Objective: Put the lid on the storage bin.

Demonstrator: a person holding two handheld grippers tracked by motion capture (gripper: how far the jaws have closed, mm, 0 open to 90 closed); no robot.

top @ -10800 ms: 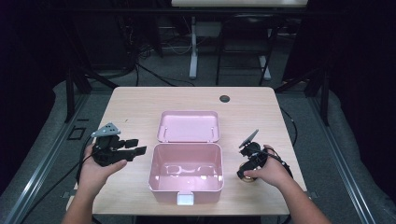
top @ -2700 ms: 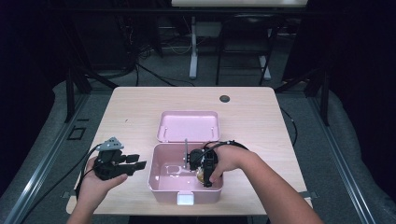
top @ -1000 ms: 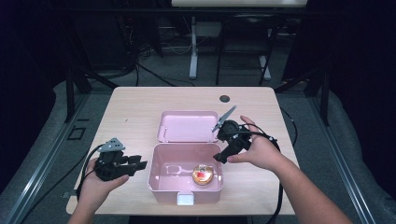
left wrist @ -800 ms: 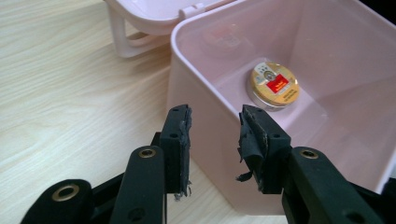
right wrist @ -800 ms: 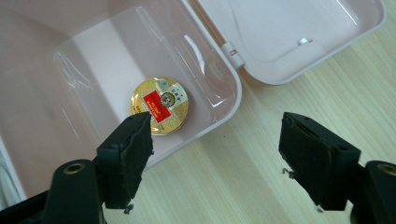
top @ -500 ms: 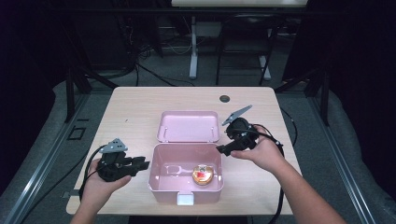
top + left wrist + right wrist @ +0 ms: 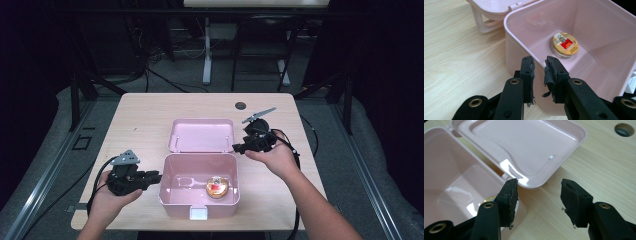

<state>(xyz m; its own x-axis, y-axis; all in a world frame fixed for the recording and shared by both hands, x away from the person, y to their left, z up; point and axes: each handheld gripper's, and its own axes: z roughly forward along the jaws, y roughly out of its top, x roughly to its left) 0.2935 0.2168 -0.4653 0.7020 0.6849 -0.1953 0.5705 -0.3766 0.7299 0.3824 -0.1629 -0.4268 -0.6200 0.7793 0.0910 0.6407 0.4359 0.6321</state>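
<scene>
An open pink box [image 7: 236,185] stands at the table's near middle, its lid [image 7: 201,135] lying flat behind it. A round gold and red tin [image 7: 217,186] lies on the box floor, also in the left gripper view [image 7: 564,45]. My left gripper [image 7: 157,176] is at the box's left wall. Its jaws have just been closing and straddle the rim [image 7: 516,42] with a narrow gap [image 7: 539,67]. My right gripper [image 7: 236,147] hovers by the lid's near right corner [image 7: 524,147]. Its jaws [image 7: 537,187] have also been closing, still apart with nothing between them.
A dark round hole [image 7: 241,105] sits in the tabletop behind the lid, also in the right gripper view [image 7: 624,129]. Bare wood [image 7: 135,130] lies left and right of the box. Cables trail from both grippers off the table's near edge.
The right gripper left the tin in the box, rose over the lid's right edge, then sank to the lid's near right corner with narrower jaws. The left hand has stayed at the box's left wall.
</scene>
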